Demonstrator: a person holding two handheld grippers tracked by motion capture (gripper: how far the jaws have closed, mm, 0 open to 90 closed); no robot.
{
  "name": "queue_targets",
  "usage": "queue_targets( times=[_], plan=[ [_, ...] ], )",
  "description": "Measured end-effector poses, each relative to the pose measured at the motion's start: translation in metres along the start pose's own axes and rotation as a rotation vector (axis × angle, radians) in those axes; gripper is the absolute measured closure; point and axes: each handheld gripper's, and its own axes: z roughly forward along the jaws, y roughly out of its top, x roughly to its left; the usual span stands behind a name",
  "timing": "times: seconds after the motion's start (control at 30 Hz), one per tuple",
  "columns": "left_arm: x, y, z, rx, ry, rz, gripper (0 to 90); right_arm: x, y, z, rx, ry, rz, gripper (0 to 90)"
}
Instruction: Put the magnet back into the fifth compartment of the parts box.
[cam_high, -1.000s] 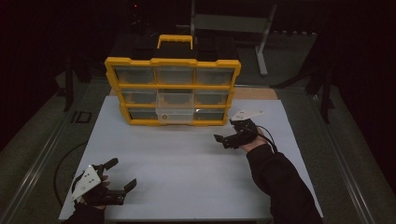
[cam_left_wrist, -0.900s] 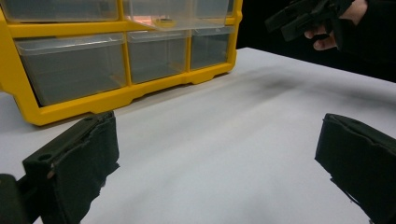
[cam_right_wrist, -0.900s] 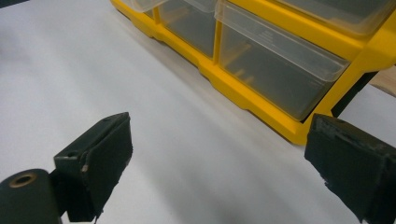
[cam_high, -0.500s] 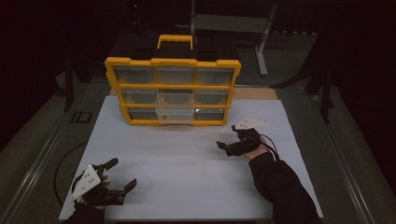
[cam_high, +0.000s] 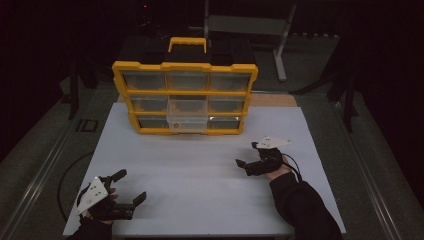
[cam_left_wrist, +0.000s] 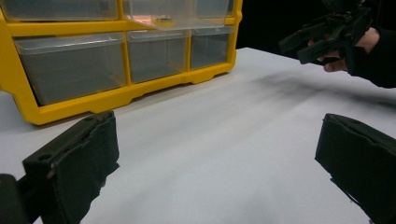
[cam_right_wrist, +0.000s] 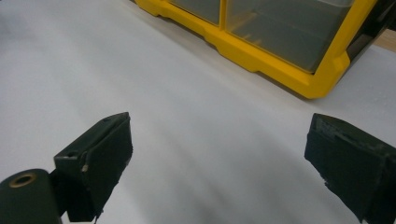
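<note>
High view shows one yellow organizer (cam_high: 185, 97) standing upright at the far side of the white table (cam_high: 200, 175), with a black and yellow handle (cam_high: 187, 44) on top. Its front holds nine clear drawers in three rows of three; the middle drawer of the bottom row (cam_high: 187, 123) sticks out a little from the frame, while the other eight sit flush. No brand, label or writing can be read on the organizer or anywhere else.

Two grippers are on the person's side of the organizer, each carried by one hand. The left gripper (cam_high: 131, 186) is well apart from the organizer, near the table's front left corner, jaws spread wide and empty. The right gripper (cam_high: 246, 154) is nearer the organizer, off its right end, jaws also spread with nothing between them. From the left gripper view, a small orange item (cam_left_wrist: 163, 21) lies in the protruding drawer, too blurred to identify.
</note>
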Motion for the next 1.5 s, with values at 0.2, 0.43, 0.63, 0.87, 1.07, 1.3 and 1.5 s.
queue_targets(
  times=[0.2, 0.43, 0.63, 0.87, 1.07, 1.3, 1.5],
  plan=[
    [0.0, 0.0, 0.0, 0.0, -0.001, -0.001, 0.2, 0.003, -0.009, -0.006, -0.009, -0.01, -0.004, 7.5],
    [0.0, 0.0, 0.0, 0.002, -0.001, -0.002, 0.2, 0.009, -0.019, -0.016, -0.024, -0.012, -0.014, 7.5],
    [0.0, 0.0, 0.0, 0.0, 0.0, -0.002, 0.2, 0.011, -0.029, -0.027, -0.055, -0.002, 0.0, 7.5],
    [0.0, 0.0, 0.0, 0.001, 0.0, -0.001, 0.2, 0.01, -0.042, -0.038, -0.059, -0.008, 0.019, 7.5],
    [0.0, 0.0, 0.0, 0.002, -0.001, -0.003, 0.2, 0.007, -0.055, -0.049, -0.067, -0.026, 0.031, 7.5],
    [0.0, 0.0, 0.0, 0.005, 0.001, 0.0, 0.2, 0.001, -0.072, -0.066, -0.092, -0.027, 0.081, 7.6],
    [0.0, 0.0, 0.0, 0.005, 0.0, 0.0, 0.2, 0.002, -0.078, -0.075, -0.116, -0.04, 0.109, 7.6]
  ],
)
